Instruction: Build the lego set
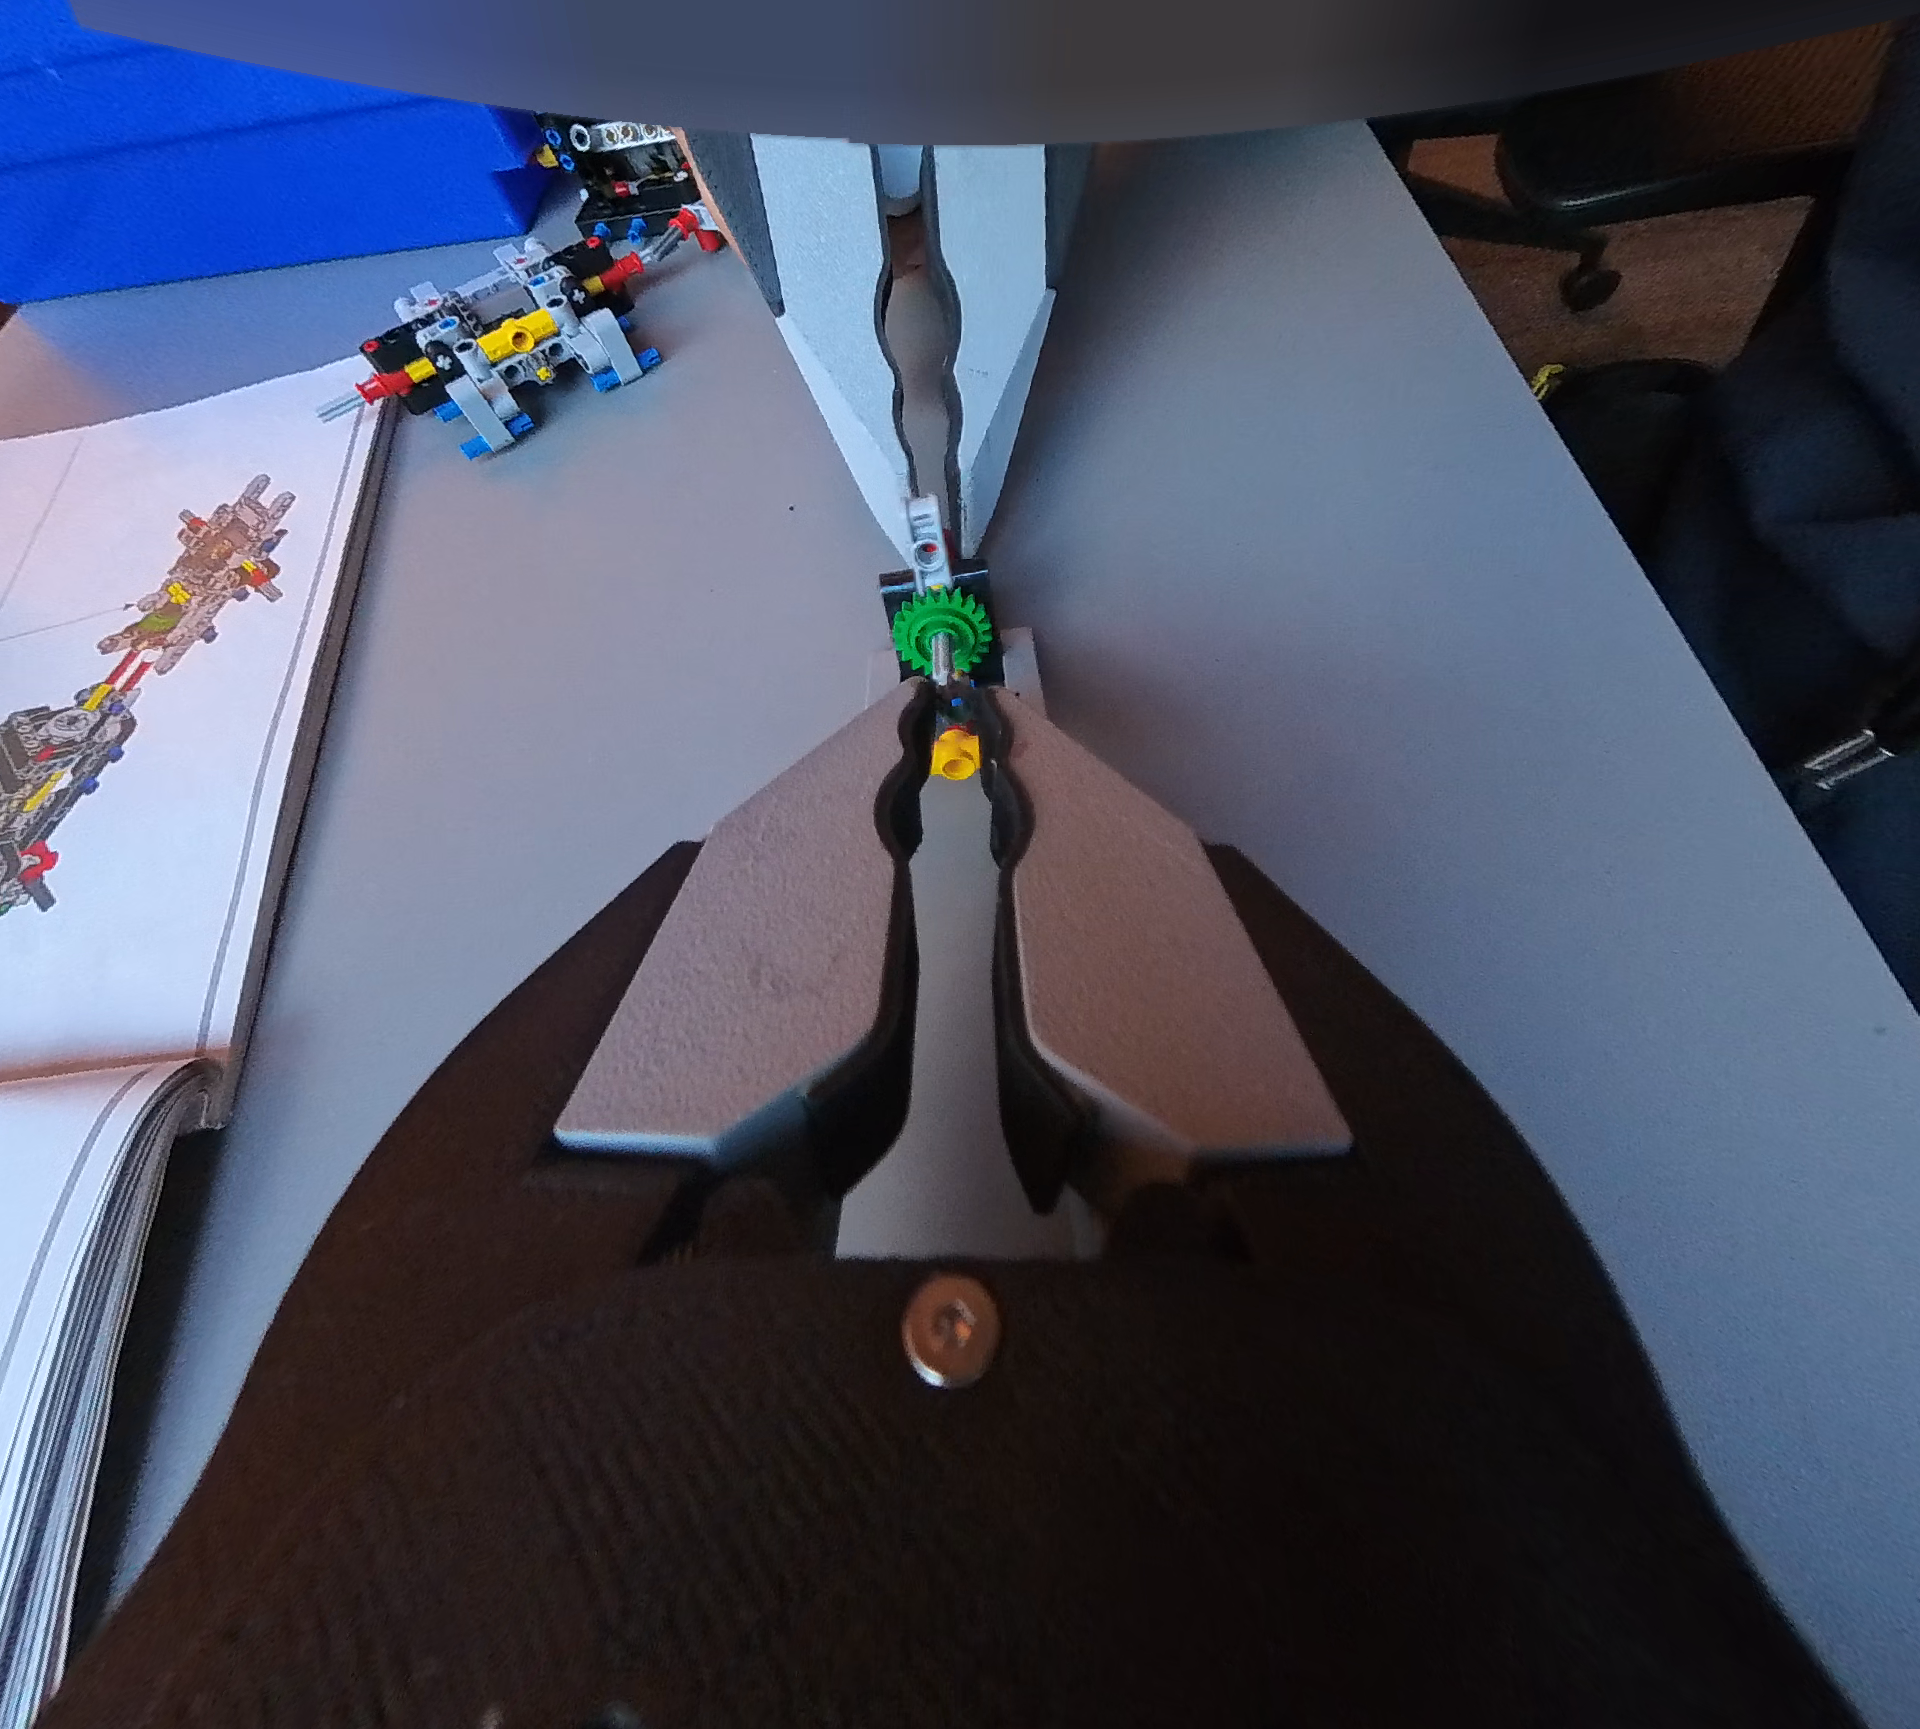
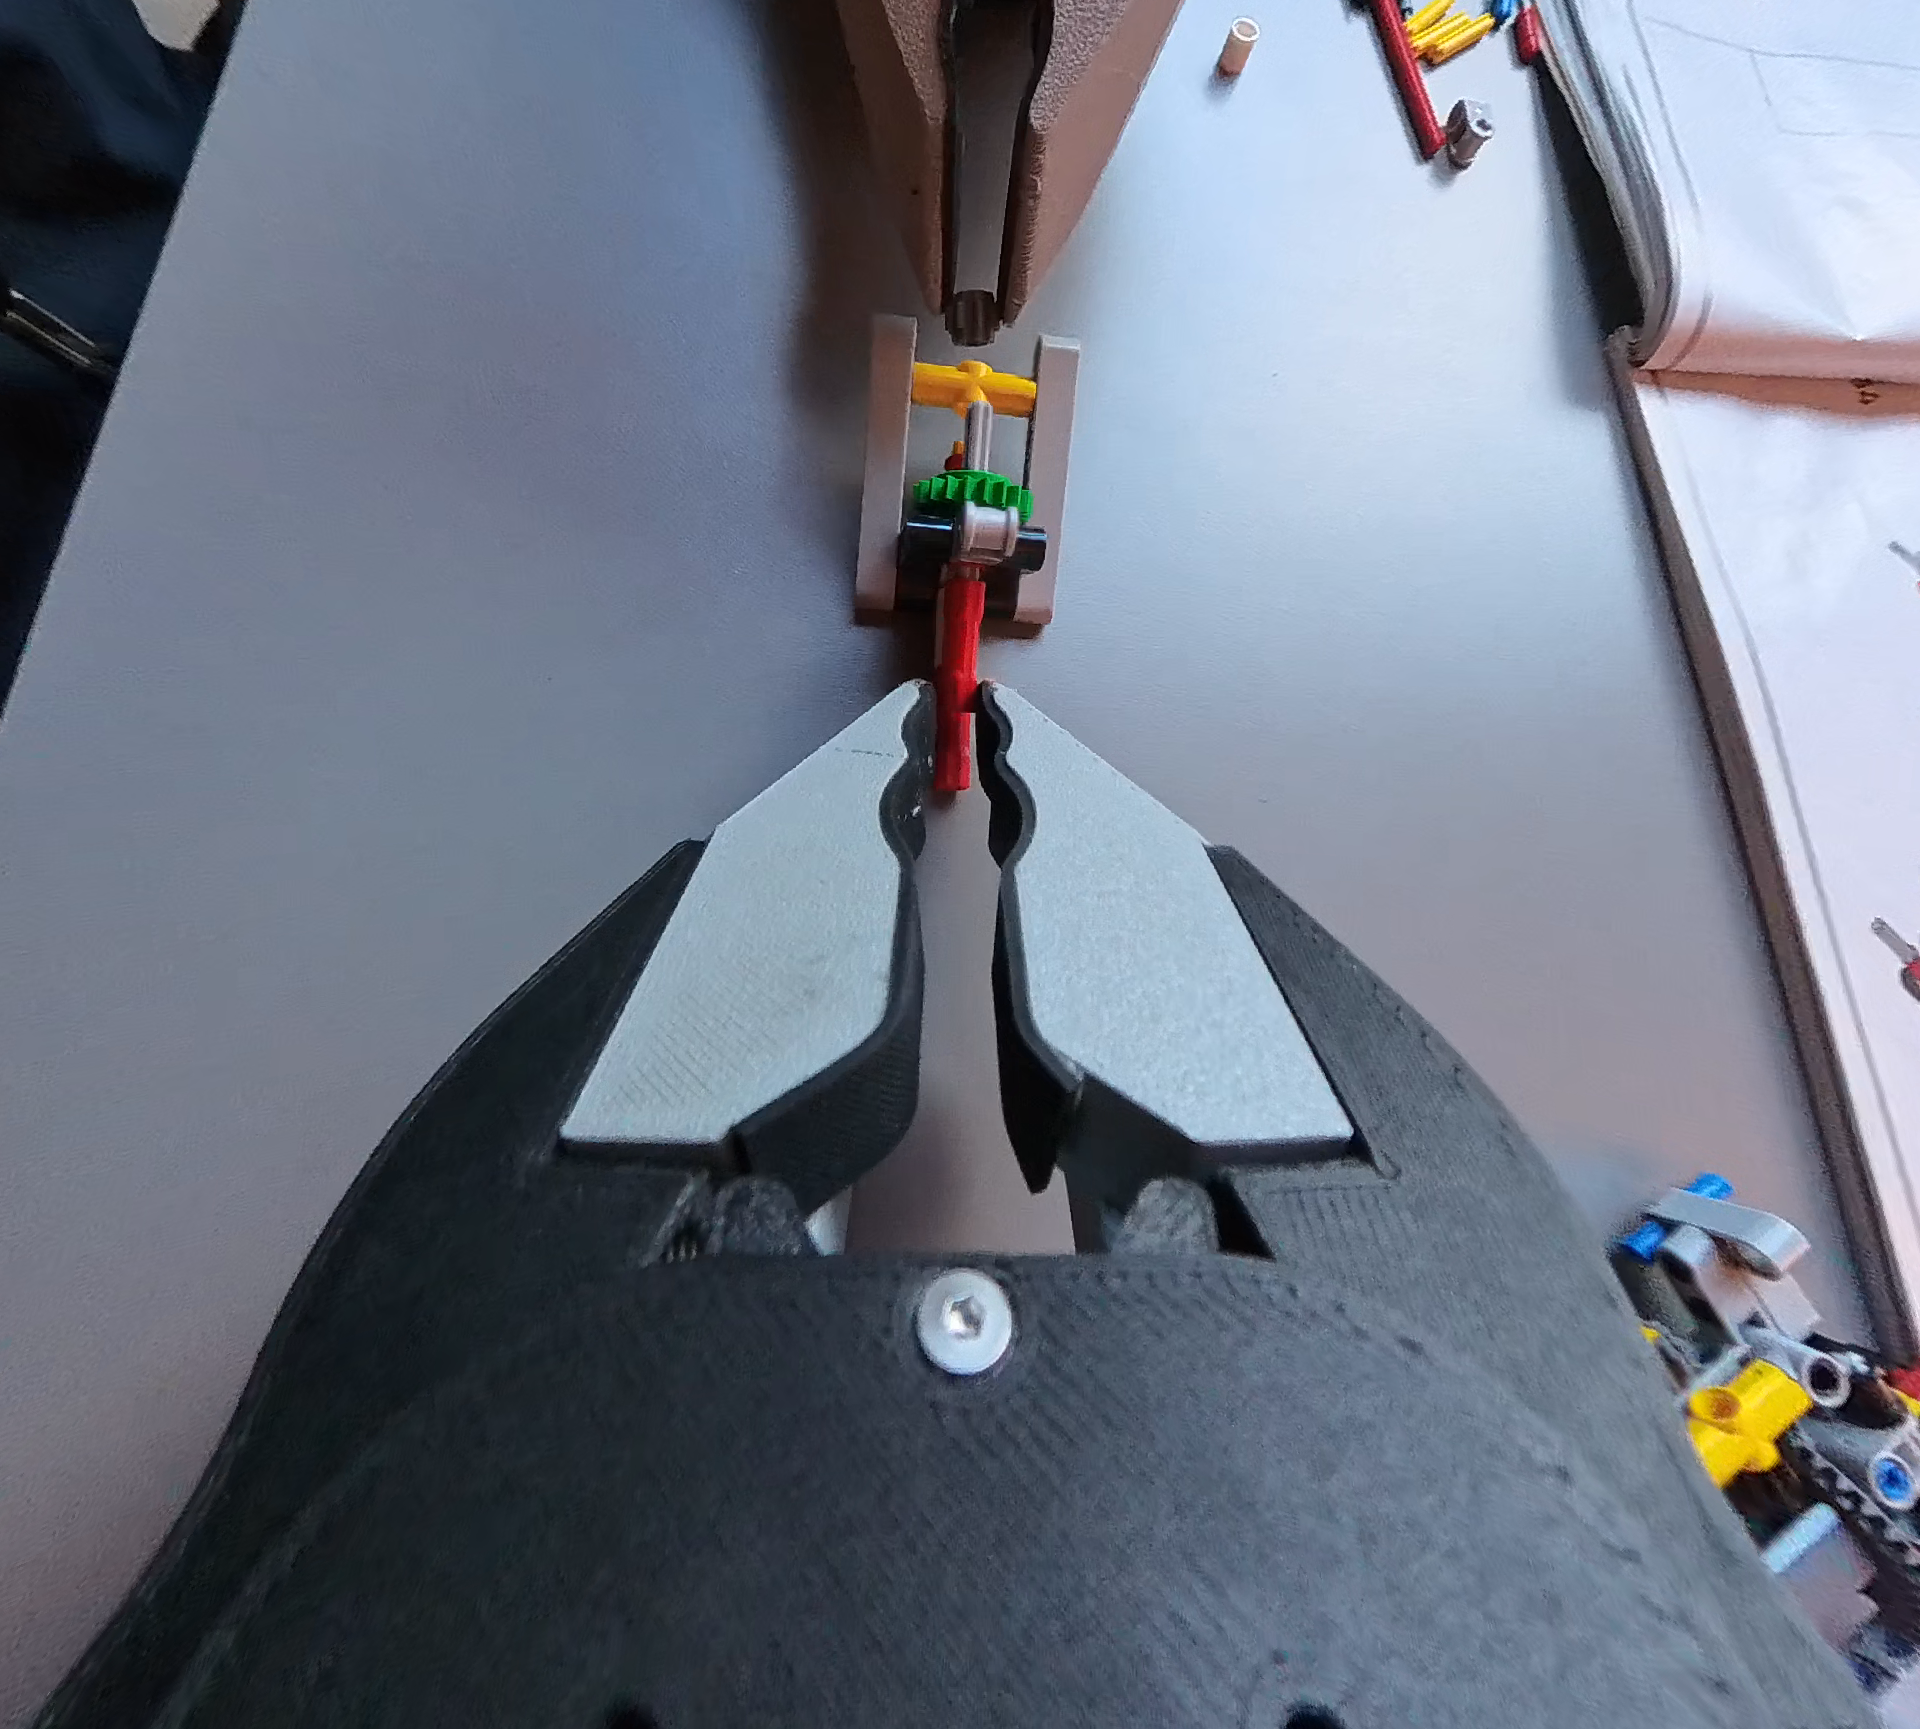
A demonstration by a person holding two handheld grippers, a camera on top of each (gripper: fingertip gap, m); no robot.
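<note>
The right claw (image 2: 954,723) was clamped on a red axle (image 2: 956,692) of a small brick assembly with a green gear (image 1: 941,630). Its far end was gripped by the left claw (image 1: 951,713). A second brick assembly (image 1: 520,349) and an instruction booklet (image 1: 156,692) were seen farther left on the grey table (image 1: 1247,536).

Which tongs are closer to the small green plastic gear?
Left. The left tongs sit right at the green plastic gear; the right tongs clamp the red axle farther off.

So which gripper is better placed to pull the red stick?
Right. The right gripper pinches the red stick; the left gripper sits at the far end, by the yellow piece.
</note>
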